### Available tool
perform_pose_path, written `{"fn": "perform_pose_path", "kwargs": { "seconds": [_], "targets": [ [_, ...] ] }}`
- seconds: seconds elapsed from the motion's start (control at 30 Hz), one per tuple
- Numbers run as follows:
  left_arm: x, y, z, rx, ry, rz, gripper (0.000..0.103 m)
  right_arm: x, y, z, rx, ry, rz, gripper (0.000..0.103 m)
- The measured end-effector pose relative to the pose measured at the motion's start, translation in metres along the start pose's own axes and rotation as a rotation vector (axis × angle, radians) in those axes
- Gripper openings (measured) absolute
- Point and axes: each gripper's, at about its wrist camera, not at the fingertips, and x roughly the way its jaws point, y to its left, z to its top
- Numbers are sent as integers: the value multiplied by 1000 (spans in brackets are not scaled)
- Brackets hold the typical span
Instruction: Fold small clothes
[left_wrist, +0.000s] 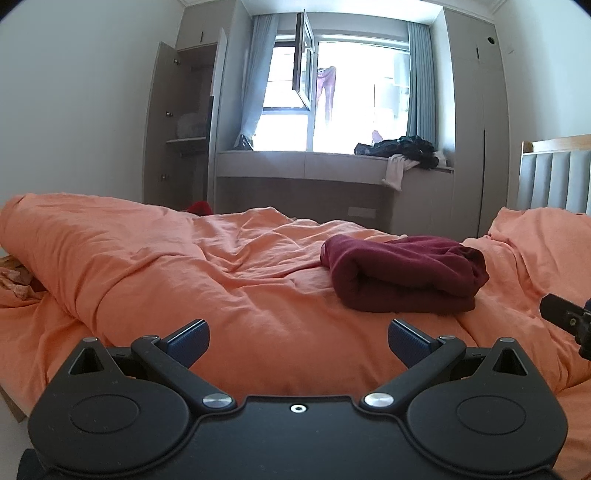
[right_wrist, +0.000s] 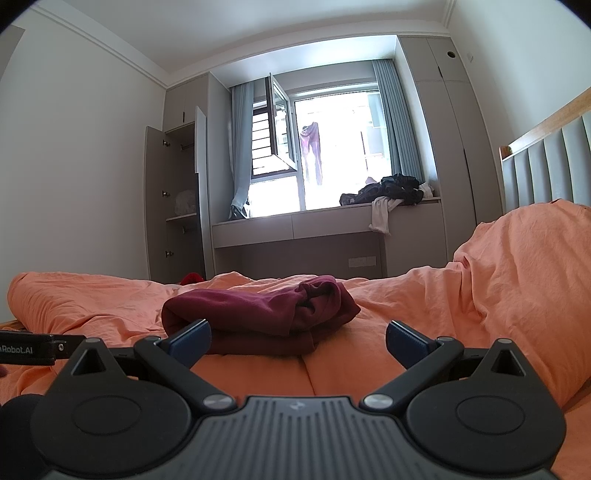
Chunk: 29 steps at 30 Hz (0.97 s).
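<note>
A dark red garment (left_wrist: 406, 275) lies folded in a thick bundle on the orange duvet (left_wrist: 221, 266). In the right wrist view the garment (right_wrist: 258, 314) sits just ahead of my right gripper (right_wrist: 298, 341), which is open and empty, its left fingertip (right_wrist: 192, 338) close to the bundle's near edge. My left gripper (left_wrist: 298, 341) is open and empty, low over the duvet, with the bundle ahead and to its right. Part of the right gripper shows at the right edge of the left wrist view (left_wrist: 565, 317).
The duvet is bunched in a ridge at the left (left_wrist: 74, 236) and piled at the right (right_wrist: 517, 266). A padded headboard (right_wrist: 546, 166) stands at the right. Beyond the bed are an open wardrobe (right_wrist: 177, 199) and a window ledge with dark clothes (right_wrist: 391, 192).
</note>
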Motion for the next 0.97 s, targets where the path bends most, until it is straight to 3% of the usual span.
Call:
{"fn": "perform_pose_path", "kwargs": {
  "seconds": [0.97],
  "targets": [
    [0, 2, 5, -7, 10, 16, 103, 1, 1, -2, 1, 4, 6, 103]
  ]
}}
